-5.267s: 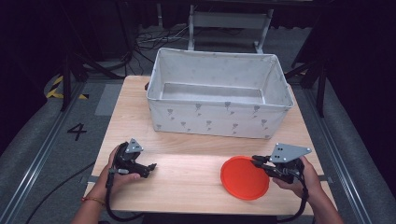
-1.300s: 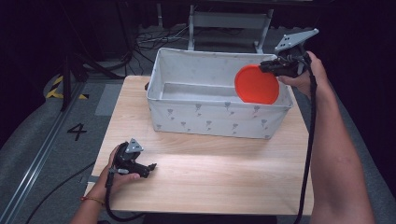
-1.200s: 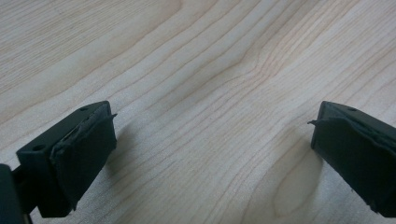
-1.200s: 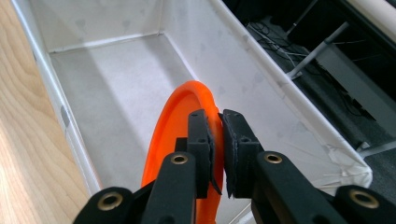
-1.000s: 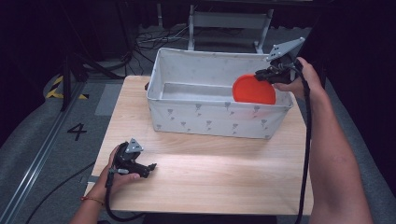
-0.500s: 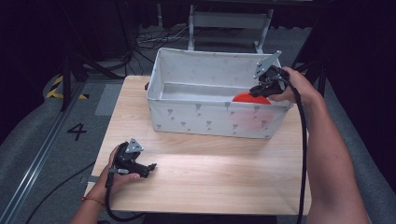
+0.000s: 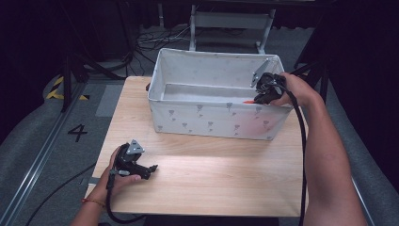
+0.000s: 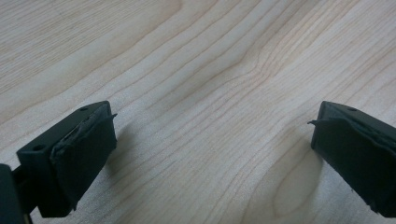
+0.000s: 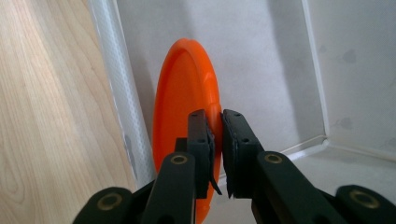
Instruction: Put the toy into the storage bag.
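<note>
Reaching over the right end of the bin (image 7: 207,123), the right gripper (image 7: 263,92) sits at the near right corner of the bin's rim, jaws pinched on the rim of an orange plate (image 9: 187,126). In the right gripper view the plate stands on edge inside the bin, just beside the near wall; whether it touches that wall cannot be told. From the high view only a sliver of orange shows above the rim beside the gripper, and a faint orange tint glows through the fabric wall below.

The bin is a pale fabric box with small grey marks, standing across the far half of the tabletop (image 7: 221,179), its far wall at the far edge. Its near wall screens most of the plate from the high camera.

The left gripper (image 7: 146,170) rests on the tabletop near the near left corner, held in the left hand (image 7: 117,176). The left gripper view shows its jaws spread wide over bare wood, nothing between them.

Off the table: cables and a metal frame behind the bin, and a floor mark "4" (image 7: 77,133) to the left.
</note>
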Motion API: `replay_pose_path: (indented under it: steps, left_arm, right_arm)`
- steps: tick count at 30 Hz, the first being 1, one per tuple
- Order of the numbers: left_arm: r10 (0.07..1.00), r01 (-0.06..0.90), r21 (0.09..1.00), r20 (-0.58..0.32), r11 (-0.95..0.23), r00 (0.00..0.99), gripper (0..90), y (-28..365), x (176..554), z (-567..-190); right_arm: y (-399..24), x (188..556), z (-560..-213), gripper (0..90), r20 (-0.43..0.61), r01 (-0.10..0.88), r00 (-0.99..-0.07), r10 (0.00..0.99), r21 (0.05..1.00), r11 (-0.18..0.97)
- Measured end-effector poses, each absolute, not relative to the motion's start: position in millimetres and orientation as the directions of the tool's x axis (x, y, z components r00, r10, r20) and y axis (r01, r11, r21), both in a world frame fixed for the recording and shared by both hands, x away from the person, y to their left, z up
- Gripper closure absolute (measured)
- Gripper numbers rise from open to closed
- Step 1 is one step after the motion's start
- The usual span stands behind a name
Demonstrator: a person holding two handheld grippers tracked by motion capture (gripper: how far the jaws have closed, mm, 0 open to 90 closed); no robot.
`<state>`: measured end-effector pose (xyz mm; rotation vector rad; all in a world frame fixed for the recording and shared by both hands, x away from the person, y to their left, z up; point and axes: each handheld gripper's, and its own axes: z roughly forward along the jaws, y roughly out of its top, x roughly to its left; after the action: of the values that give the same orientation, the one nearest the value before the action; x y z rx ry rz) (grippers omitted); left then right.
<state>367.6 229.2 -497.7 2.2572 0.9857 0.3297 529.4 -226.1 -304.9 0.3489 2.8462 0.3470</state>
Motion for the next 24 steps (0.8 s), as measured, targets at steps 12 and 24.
replay_pose_path:
  steps: [12, 24]
  left_arm:
    - [0.726, 0.563, 0.649, -0.023, -0.512, 0.687, 0.3, 229.4, 367.8, -497.6]
    - [0.724, 0.561, 0.650, -0.024, -0.513, 0.689, 0.3, 229.4, 368.1, -497.7]
  right_arm:
    - [-234.0, 527.6, -307.4, 83.0, -0.227, 0.233, -0.929, 0.292, 0.253, 0.939]
    - [-245.7, 507.5, -291.5, 69.2, -0.294, 0.236, -0.862, 0.412, 0.487, 0.841]
